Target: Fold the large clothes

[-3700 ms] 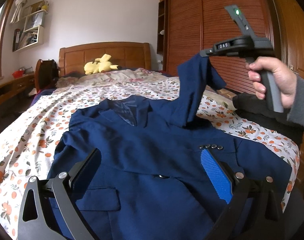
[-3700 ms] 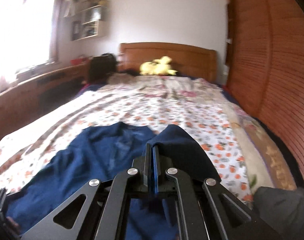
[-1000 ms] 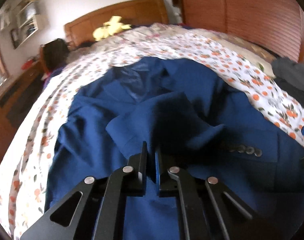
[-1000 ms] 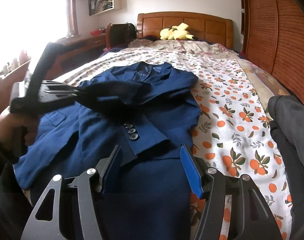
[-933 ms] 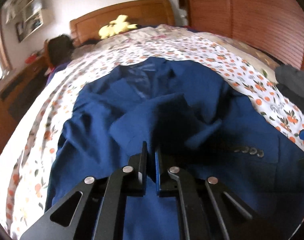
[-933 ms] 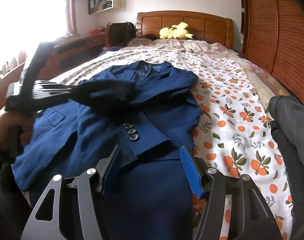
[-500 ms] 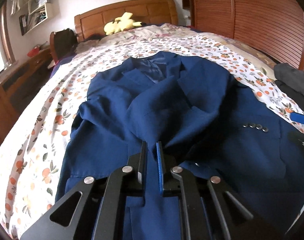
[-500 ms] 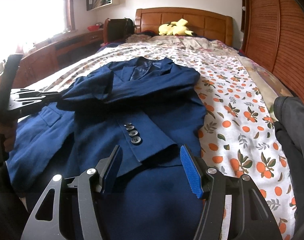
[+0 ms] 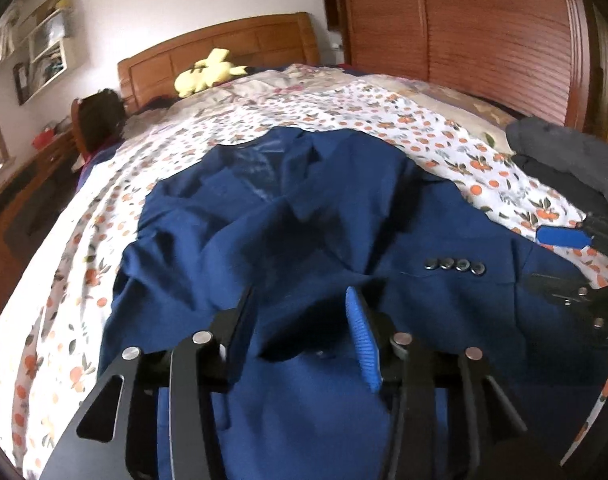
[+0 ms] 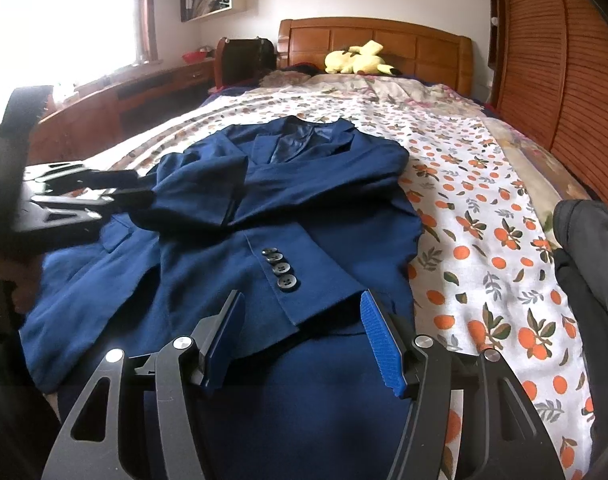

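Note:
A navy blue blazer lies face up on the bed, collar towards the headboard. Both sleeves are folded in over its front. One cuff with its row of buttons lies just ahead of my right gripper, which is open with nothing between its pads. My left gripper hovers over the other sleeve, whose cuff rests across the chest. Its jaws are opening, and cloth lies under them without the pads pressing on it. Each gripper also shows in the other's view, the left gripper and the right gripper.
The floral bedsheet spreads around the blazer. A dark grey garment is heaped at the bed's right edge. A yellow plush toy sits by the wooden headboard. A slatted wooden wardrobe stands right, a desk left.
My left gripper, earlier shut on the sleeve it drew across the blazer, has spread its jaws and the sleeve now lies on the front. The right gripper has stayed put.

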Tool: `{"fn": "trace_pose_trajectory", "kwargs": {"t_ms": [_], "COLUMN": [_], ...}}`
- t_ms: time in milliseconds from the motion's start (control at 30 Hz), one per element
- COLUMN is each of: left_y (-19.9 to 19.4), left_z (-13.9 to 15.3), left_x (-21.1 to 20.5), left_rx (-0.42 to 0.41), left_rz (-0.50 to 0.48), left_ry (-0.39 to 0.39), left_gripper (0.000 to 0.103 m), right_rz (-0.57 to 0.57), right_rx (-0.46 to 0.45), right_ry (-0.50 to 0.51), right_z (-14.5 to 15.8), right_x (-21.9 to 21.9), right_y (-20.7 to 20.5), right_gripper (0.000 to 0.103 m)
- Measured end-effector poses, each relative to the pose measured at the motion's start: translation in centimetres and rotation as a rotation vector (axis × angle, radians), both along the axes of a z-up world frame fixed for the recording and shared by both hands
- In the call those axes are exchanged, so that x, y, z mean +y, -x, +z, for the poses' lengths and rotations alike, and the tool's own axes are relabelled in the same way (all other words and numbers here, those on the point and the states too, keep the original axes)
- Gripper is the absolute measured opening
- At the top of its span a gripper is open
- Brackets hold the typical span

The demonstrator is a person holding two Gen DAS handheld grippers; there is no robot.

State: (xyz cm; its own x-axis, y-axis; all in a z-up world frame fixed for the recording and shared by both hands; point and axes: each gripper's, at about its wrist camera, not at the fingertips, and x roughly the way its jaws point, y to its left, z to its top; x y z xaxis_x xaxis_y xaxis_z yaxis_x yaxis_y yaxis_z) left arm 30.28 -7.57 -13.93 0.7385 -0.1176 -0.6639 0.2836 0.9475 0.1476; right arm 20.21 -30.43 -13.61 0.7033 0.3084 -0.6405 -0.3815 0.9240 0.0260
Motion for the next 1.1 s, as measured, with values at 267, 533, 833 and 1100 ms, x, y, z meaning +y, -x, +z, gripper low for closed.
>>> {"fn": "trace_pose_trajectory", "kwargs": {"t_ms": [267, 533, 833, 1100], "left_y": [-2.7, -4.6, -1.5, 2.8], "left_z": [-3.5, -4.6, 1.4, 3.2], "left_x": [-3.9, -4.1, -0.3, 4.3], "left_rx": [0.06, 0.094, -0.062, -0.141], "left_rz": [-0.049, -0.057, 0.015, 0.097], "left_ry": [-0.115, -0.149, -0.073, -0.066], "left_gripper": [0.057, 0.018, 0.004, 0.004], "right_rz": [-0.004, 0.006, 0.015, 0.019], "right_rx": [-0.001, -0.005, -0.006, -0.007], "right_ry": [-0.013, -0.014, -0.003, 0.004], "right_z": [0.1, 0.1, 0.2, 0.0], "right_x": [-1.7, -1.9, -1.5, -0.9], "right_y": [0.7, 1.2, 1.2, 0.9], "right_gripper": [0.058, 0.058, 0.058, 0.058]}}
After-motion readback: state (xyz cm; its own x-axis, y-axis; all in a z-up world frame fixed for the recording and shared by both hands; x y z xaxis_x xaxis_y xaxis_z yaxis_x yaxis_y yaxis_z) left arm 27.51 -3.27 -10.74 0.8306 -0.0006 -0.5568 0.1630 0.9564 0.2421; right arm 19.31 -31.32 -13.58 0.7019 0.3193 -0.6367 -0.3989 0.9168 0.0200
